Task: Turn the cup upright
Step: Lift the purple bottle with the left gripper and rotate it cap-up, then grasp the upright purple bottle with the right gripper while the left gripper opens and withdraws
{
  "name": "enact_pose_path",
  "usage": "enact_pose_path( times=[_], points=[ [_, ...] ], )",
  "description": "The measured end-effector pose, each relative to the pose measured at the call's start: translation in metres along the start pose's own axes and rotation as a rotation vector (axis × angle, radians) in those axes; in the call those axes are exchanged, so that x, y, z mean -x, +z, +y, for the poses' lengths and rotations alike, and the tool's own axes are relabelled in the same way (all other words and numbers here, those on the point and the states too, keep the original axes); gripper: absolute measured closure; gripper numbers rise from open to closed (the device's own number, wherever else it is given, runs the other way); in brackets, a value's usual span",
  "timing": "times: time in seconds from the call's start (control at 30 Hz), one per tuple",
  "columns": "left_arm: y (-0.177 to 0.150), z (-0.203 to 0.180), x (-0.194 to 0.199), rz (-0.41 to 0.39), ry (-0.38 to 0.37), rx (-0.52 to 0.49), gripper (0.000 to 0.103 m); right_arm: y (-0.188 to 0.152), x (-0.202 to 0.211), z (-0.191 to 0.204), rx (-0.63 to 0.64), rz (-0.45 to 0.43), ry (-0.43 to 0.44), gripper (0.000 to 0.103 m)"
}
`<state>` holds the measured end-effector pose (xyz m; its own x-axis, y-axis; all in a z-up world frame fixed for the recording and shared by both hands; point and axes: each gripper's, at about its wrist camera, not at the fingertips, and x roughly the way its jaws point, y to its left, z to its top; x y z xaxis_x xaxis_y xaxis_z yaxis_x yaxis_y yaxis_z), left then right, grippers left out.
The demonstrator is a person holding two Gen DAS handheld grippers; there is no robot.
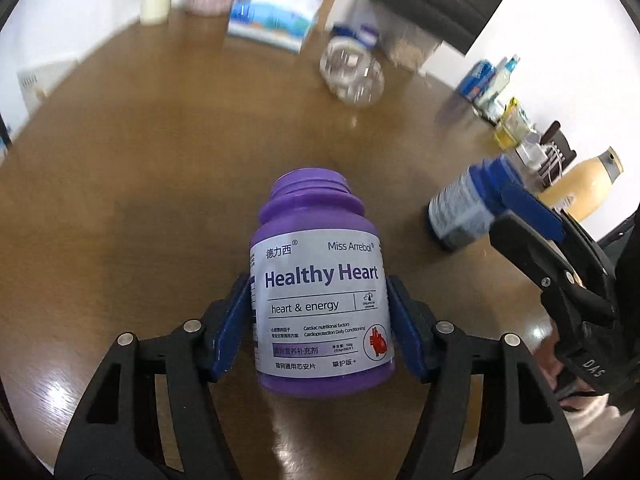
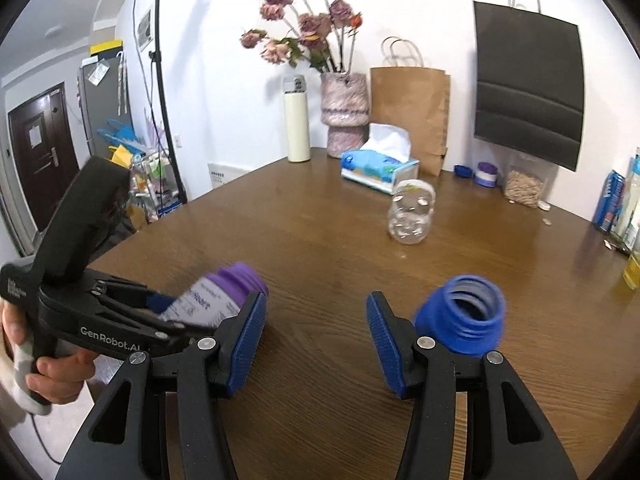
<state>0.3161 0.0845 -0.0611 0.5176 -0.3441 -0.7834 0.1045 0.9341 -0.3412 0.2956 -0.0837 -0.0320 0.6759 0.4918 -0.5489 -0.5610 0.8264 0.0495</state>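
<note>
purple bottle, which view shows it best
Left wrist view: the purple bottle fills the centre, label readable, clamped in the left claw. The right wrist view shows it only blurred and partly hidden at the left.

Bare table (image 2: 320, 248) ahead; clear jar (image 2: 410, 216) blocks far centre.

A brown wood-grain counter (image 2: 320, 240) carries everything. Along its far edge by the wall stand a cream flask (image 2: 297, 120), a pink vase (image 2: 345, 114) of dried roses, a brown paper bag (image 2: 412, 112), a tissue box (image 2: 378, 168) and a small jar of grain (image 2: 523, 188). Nearer the middle a clear plastic jar (image 2: 410, 216) lies tipped, and a blue bottle (image 2: 464, 316) rests on the wood close by.
</note>
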Motion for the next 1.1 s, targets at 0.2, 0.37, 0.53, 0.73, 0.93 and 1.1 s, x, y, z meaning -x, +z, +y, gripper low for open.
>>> enact_pose_path(
  times=[0.2, 0.37, 0.53, 0.73, 0.93, 1.1],
  points=[
    [0.040, -0.036, 0.043, -0.322, 0.051, -0.134, 0.042, 0.045, 0.024, -0.031, -0.049, -0.115, 0.129, 0.013],
    [0.086, -0.085, 0.059, -0.585, 0.089, -0.334, 0.042, 0.118, 0.022, -0.060, -0.089, -0.142, 0.356, 0.013],
    [0.106, -0.113, 0.057, -0.766, 0.098, -0.469, 0.042, 0.175, -0.013, -0.091, -0.223, -0.058, 0.534, 0.013],
    [0.130, -0.099, 0.042, -0.743, 0.063, -0.427, 0.041, 0.193, -0.043, -0.093, -0.217, -0.021, 0.507, 0.035],
    [0.140, -0.067, 0.040, -0.602, -0.145, -0.361, 0.043, 0.166, -0.030, -0.041, 0.165, -0.195, 0.192, 0.035],
    [0.134, -0.057, 0.027, -0.570, -0.134, -0.346, 0.043, 0.150, -0.044, -0.043, 0.123, -0.204, 0.199, 0.034]
  ],
)
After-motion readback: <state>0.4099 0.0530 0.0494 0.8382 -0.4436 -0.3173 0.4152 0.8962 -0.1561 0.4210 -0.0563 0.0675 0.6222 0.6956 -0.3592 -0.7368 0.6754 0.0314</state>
